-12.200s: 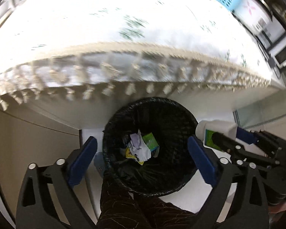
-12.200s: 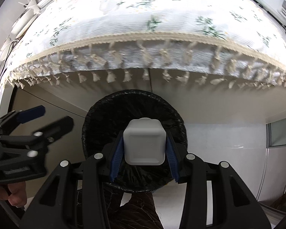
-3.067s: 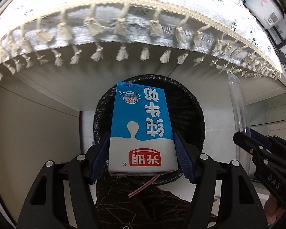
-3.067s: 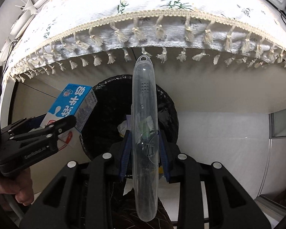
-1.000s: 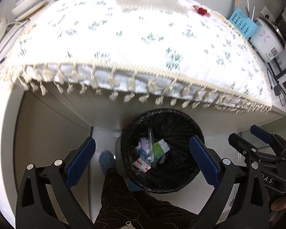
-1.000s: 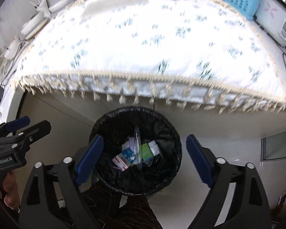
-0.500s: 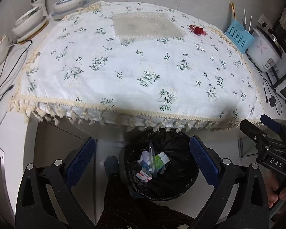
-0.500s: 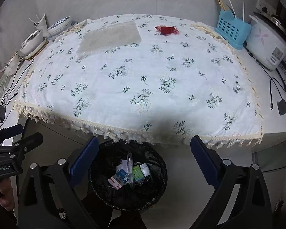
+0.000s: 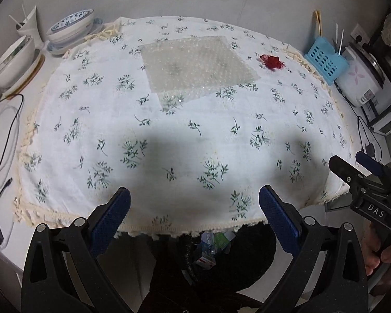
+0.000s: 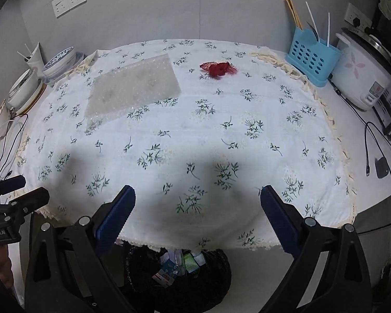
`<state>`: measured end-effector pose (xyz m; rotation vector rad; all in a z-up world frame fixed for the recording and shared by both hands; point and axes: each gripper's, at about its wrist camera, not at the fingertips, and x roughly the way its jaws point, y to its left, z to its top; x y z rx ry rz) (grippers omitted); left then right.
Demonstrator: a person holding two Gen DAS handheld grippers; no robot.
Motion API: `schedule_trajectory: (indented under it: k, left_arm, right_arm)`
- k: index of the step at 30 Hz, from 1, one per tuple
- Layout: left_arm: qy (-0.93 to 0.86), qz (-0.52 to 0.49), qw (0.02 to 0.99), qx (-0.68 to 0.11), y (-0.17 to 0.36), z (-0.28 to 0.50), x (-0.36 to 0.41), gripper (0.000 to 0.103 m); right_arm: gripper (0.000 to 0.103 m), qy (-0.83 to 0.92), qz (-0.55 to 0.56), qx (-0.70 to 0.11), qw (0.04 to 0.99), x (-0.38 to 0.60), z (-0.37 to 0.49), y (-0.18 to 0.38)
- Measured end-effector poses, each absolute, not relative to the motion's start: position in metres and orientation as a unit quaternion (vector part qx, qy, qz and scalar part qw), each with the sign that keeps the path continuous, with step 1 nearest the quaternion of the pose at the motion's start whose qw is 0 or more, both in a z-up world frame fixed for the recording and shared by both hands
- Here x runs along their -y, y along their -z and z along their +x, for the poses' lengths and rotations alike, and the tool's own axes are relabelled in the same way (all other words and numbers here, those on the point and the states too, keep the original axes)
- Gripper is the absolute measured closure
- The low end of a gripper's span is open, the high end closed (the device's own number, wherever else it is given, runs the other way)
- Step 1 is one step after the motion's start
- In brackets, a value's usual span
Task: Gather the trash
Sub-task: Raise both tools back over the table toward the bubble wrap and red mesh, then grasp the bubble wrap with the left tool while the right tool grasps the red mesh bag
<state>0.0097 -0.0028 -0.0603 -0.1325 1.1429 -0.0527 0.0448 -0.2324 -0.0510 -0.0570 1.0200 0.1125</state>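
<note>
A white tablecloth (image 10: 195, 135) with small green sprigs and a cream fringe covers the table. Far left, beside the cloth, stacked bowls (image 10: 61, 61) with a blue pattern sit near a white paper cup (image 10: 35, 57) holding sticks, and a larger white bowl (image 10: 24, 88) stands nearer. Thin cables (image 9: 2, 130) trail along the left edge. At the far right a blue perforated holder (image 10: 312, 62) contains chopsticks and white utensils, just beside a white rice cooker (image 10: 362, 78) with a pink flower mark. A black cable and small adapter (image 10: 382, 167) lie on the right counter. A white wall socket (image 10: 69, 0) is on the far wall.
</note>
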Motion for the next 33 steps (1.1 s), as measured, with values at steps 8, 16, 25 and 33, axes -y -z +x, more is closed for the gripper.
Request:
schedule_trajectory:
  k: [8, 16, 25, 33]
  left_arm:
    - [0.03, -0.052, 0.841, -0.538, 0.058, 0.067, -0.011, 0.006]
    - [0.032, -0.043, 0.836, -0.546, 0.069, 0.125, -0.024, 0.006]
    - [0.033, -0.033, 0.822, -0.567, 0.102, 0.2, -0.033, 0.006]
    - [0.045, -0.024, 0.804, -0.593, 0.134, 0.255, -0.023, 0.006]
  right_arm:
    - [0.01, -0.045, -0.034, -0.482, 0.874, 0.221, 0.088, 0.044]
    - [0.01, -0.038, -0.027, -0.494, 0.868, 0.215, 0.138, 0.056]
    - [0.013, -0.016, -0.018, -0.515, 0.857, 0.217, 0.214, 0.082]
    - [0.02, 0.017, -0.013, -0.53, 0.848, 0.219, 0.284, 0.104]
